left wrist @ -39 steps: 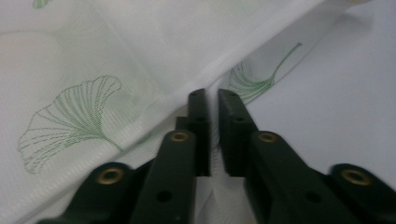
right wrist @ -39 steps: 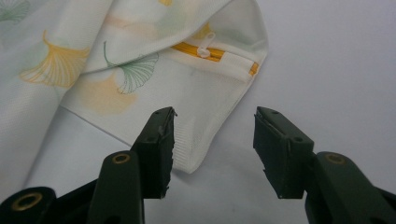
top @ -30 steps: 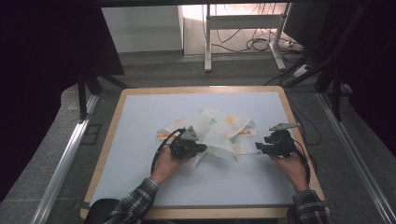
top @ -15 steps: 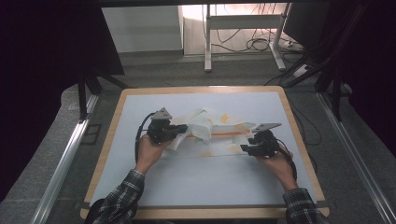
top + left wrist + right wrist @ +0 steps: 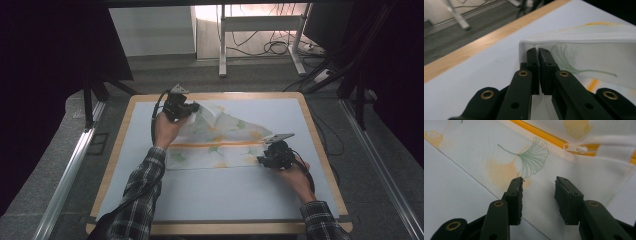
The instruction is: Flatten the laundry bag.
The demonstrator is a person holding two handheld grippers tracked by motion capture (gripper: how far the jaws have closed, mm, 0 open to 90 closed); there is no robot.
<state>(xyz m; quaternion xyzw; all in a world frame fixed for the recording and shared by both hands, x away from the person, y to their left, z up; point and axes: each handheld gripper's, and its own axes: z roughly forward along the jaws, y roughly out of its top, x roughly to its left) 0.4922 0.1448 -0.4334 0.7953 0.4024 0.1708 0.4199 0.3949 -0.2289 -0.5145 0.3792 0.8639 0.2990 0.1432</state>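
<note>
Your left gripper (image 5: 192, 109), upper left of the table (image 5: 230, 197), is clamped on the white leaf-print cloth (image 5: 220, 142) at its corner. At right of centre, your right gripper (image 5: 261, 159) has been closing, its jaws apart over the cloth's edge, nothing pinched.

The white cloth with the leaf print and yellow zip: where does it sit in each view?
High view: the cloth lies mid-table, its far left corner lifted by the left gripper.
Left gripper view: the cloth is at right, its corner pinched between the shut jaws.
Right gripper view: the cloth runs across the picture under the open right gripper.
Shared landmark: the yellow zip.
</note>
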